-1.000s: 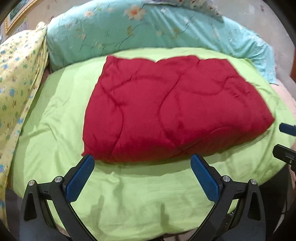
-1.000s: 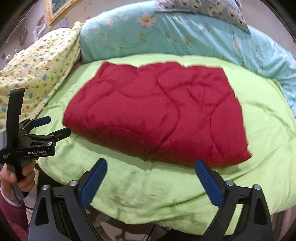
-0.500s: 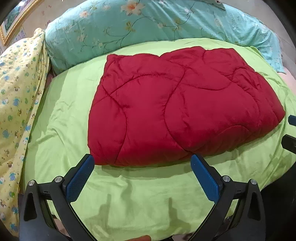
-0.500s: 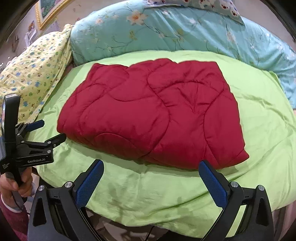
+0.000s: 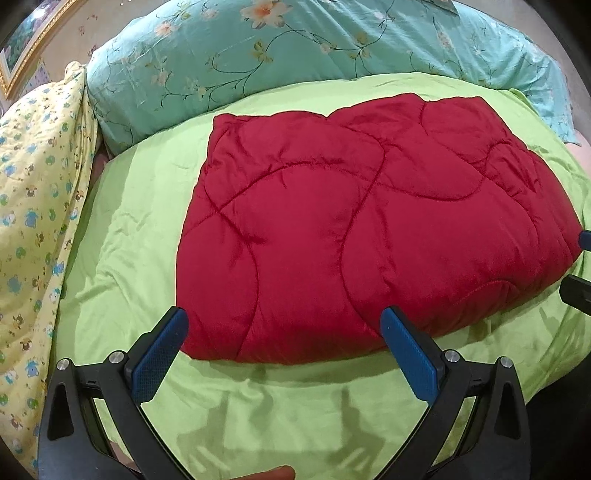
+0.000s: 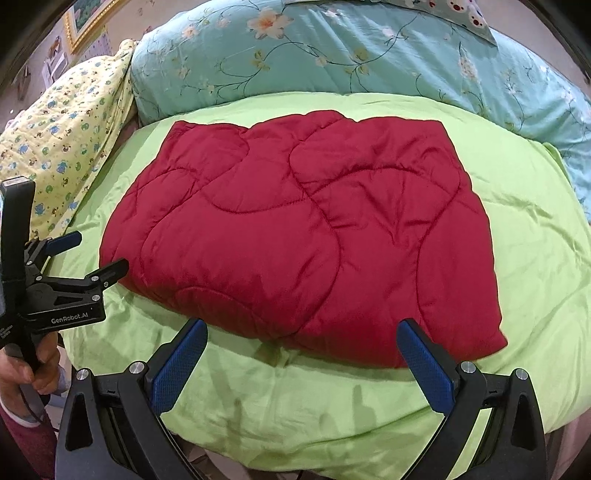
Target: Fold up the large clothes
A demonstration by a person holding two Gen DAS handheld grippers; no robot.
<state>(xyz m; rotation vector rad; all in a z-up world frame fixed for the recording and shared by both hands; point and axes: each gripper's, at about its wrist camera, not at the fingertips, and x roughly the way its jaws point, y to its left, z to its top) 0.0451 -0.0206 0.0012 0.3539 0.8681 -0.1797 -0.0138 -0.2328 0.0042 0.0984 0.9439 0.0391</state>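
Note:
A red quilted blanket (image 5: 369,229) lies folded in a rough rectangle on a lime green bedspread (image 5: 122,236). It also shows in the right wrist view (image 6: 306,236). My left gripper (image 5: 284,347) is open and empty, its blue pads just short of the blanket's near edge at its left corner. It also shows at the left of the right wrist view (image 6: 88,254), held in a hand. My right gripper (image 6: 303,354) is open and empty at the blanket's near right edge. Its fingertips (image 5: 580,291) show at the right edge of the left wrist view.
A teal floral pillow (image 5: 295,48) lies along the far side of the bed. A yellow printed quilt (image 5: 33,206) lies at the left. A framed picture (image 6: 88,18) hangs on the wall at far left. The green bedspread drops off at the near edge.
Both grippers have moved forward toward the blanket, which now looms larger and reaches between the pads. The blanket has not moved. Both grippers stayed open.

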